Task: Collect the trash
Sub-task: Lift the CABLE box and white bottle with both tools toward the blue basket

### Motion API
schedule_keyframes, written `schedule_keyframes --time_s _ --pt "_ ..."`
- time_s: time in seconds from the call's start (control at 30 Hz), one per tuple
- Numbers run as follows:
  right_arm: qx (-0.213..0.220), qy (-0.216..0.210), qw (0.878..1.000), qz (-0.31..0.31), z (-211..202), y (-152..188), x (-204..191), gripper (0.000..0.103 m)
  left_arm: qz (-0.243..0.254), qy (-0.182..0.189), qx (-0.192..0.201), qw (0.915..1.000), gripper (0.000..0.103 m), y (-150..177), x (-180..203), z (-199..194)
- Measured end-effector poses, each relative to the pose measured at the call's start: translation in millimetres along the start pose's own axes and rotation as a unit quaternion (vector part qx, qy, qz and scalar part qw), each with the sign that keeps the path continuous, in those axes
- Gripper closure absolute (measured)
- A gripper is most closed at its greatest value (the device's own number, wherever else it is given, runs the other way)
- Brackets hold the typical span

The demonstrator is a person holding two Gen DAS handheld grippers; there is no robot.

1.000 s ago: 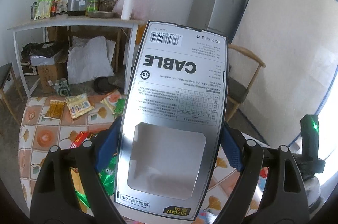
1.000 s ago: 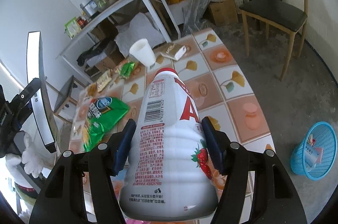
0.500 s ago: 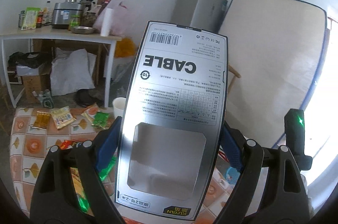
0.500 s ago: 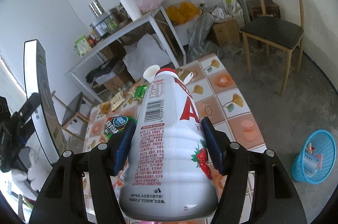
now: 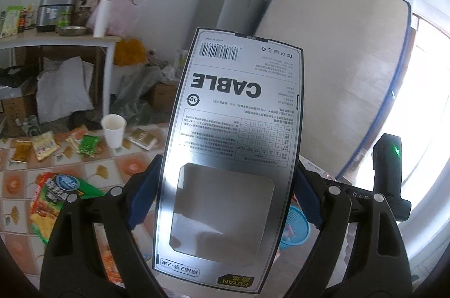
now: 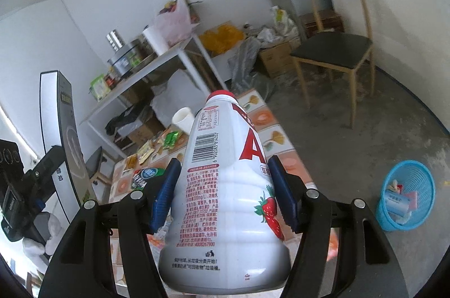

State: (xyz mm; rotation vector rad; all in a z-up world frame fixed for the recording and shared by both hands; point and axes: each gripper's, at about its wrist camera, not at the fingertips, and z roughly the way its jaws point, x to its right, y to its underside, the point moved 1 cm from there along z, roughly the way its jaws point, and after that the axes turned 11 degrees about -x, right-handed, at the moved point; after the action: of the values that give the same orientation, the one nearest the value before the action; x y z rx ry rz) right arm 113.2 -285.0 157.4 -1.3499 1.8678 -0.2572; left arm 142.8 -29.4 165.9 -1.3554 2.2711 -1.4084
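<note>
My left gripper [image 5: 225,196] is shut on a flat silver cable box [image 5: 239,106] printed "CABLE", held upright and filling the middle of the left wrist view. My right gripper [image 6: 225,191] is shut on a white strawberry milk bottle [image 6: 225,185] with a red cap. The blue mesh trash basket [image 6: 405,202] stands on the floor at the right and holds some trash; it also shows behind the box in the left wrist view [image 5: 298,230]. The left gripper with its box shows at the left edge of the right wrist view [image 6: 56,140].
The tiled table [image 5: 118,165] carries a white paper cup [image 5: 113,129], a small gold box [image 5: 142,139], several snack wrappers [image 5: 42,143] and a green bag [image 5: 56,194]. A wooden chair [image 6: 334,47], a cluttered white side table [image 6: 157,61] and a leaning mattress [image 5: 337,73] surround it.
Both grippers have risen and swung right, keeping their loads. The table has slid left and lower in view; the basket now shows nearer on the right.
</note>
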Motion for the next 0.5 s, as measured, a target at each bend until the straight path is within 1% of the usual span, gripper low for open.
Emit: schedule_keyframes --time_s 0.17,0.3,0.43,0.5 --pt "0.017 0.015 0.999 0.028 -27 12 36 0.041 0.013 0.018 -0.012 0.9997 0.021 5 29 18" --pt "0.03 0.019 0.998 0.056 -45 26 69 0.041 0.023 0.034 -0.033 0.9986 0.021 9 52 37" --pt "0.051 0.025 0.995 0.087 -64 46 104 0.041 0.047 0.048 -0.068 0.9954 0.021 16 85 69" --pt "0.06 0.037 0.991 0.112 -77 61 127 0.041 0.055 0.065 -0.091 0.9922 0.021 19 102 88"
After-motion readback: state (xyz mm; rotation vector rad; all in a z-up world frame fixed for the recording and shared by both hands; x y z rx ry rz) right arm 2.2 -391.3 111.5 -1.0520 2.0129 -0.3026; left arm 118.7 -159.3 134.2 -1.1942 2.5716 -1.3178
